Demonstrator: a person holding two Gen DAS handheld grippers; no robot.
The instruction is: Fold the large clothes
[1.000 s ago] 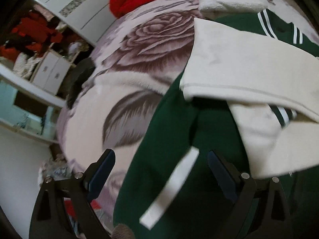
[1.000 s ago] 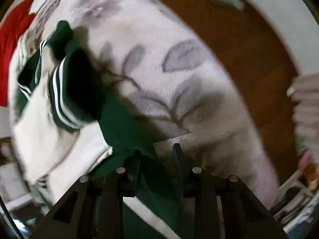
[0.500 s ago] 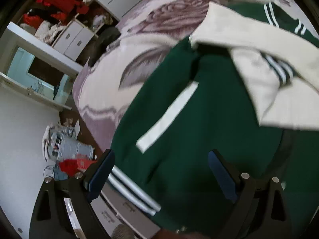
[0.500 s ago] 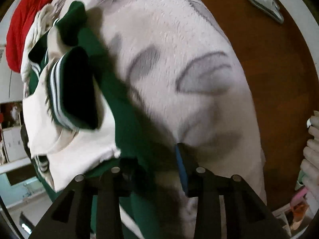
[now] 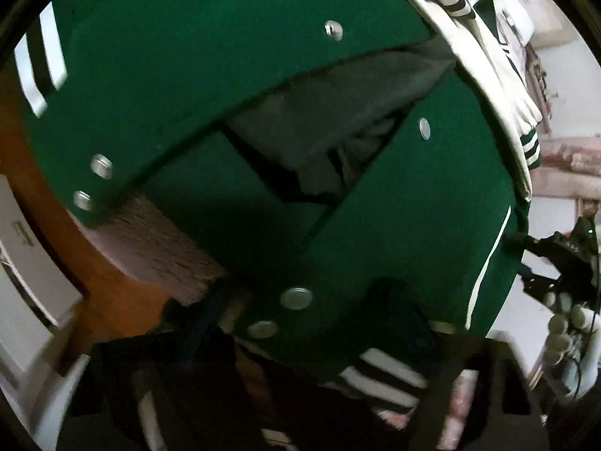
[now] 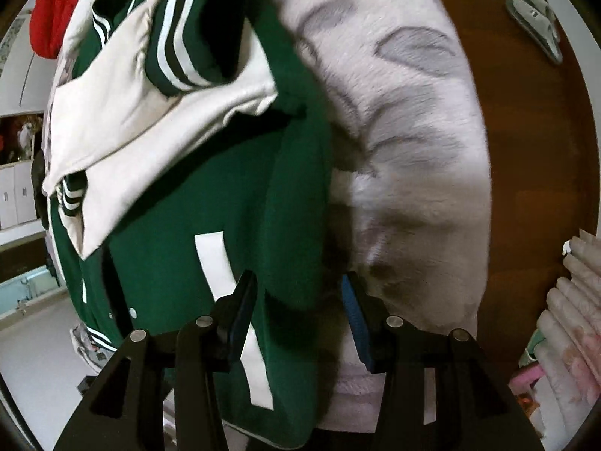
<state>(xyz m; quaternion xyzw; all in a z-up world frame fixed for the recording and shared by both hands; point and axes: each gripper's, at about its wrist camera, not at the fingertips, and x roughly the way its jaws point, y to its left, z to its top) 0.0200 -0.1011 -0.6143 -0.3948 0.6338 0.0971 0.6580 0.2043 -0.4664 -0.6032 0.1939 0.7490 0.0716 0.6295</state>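
A green varsity jacket [image 6: 180, 233] with cream sleeves [image 6: 124, 124] and striped cuffs lies on a pale floral blanket [image 6: 405, 120] on the bed. In the left wrist view the jacket's green front [image 5: 210, 60] with metal snaps fills the frame, its two panels parted over grey lining [image 5: 338, 112]. My left gripper [image 5: 300, 338] is dark and blurred at the jacket's striped hem; its jaws are hard to make out. My right gripper [image 6: 296, 300] is open, its fingers [image 6: 240, 300] on either side of the jacket's green side edge.
Wooden floor [image 6: 533, 143] lies to the right of the bed, with a pair of slippers [image 6: 533, 22] on it. A red garment [image 6: 52, 15] lies at the bed's far end. White cabinets [image 6: 15, 195] stand at left. Folded pinkish fabric [image 6: 578, 300] is at far right.
My left gripper has swung down to the jacket's hem, so the front panels and snaps now fill its view. My right gripper's jaws have opened wider around the side edge.
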